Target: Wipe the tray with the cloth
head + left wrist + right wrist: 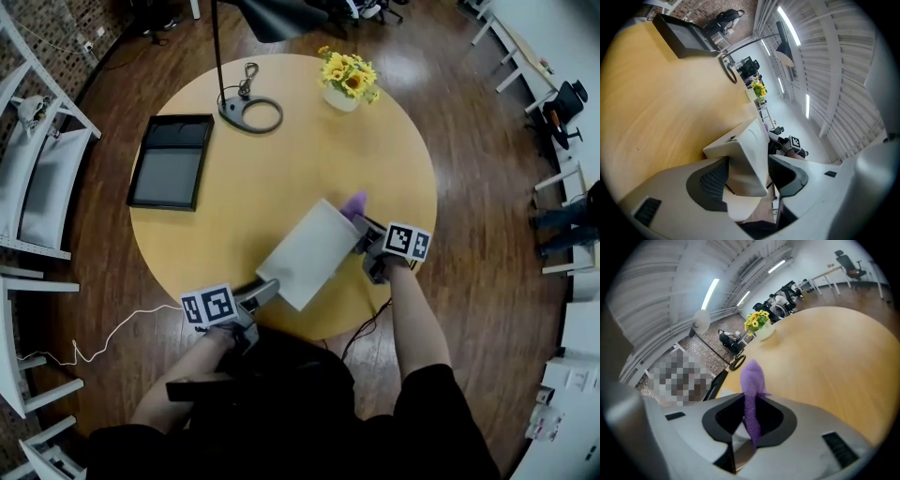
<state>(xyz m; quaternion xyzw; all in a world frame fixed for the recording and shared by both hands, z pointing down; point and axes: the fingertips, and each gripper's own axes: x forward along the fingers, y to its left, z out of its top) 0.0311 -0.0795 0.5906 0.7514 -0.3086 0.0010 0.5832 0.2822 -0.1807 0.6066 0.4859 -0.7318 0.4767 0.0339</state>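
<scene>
A white tray [309, 253] lies tilted over the near part of the round table [281, 178]. In the left gripper view its rim [750, 150] stands between the jaws of my left gripper [747, 173]. Those jaws are spread wide and the right pad [785, 171] is clear of it. My left gripper [262, 292] sits at the tray's near-left corner. My right gripper [364, 239] is at the tray's right edge, shut on a purple cloth [354, 203]. The cloth [752, 380] sticks up from between the jaws of that gripper [749, 416].
A black tray [171, 161] lies at the table's left side. A lamp base [250, 112] and a pot of yellow flowers [347, 80] stand at the far side. White chairs [42, 178] stand to the left. A white cable [103, 333] runs across the floor.
</scene>
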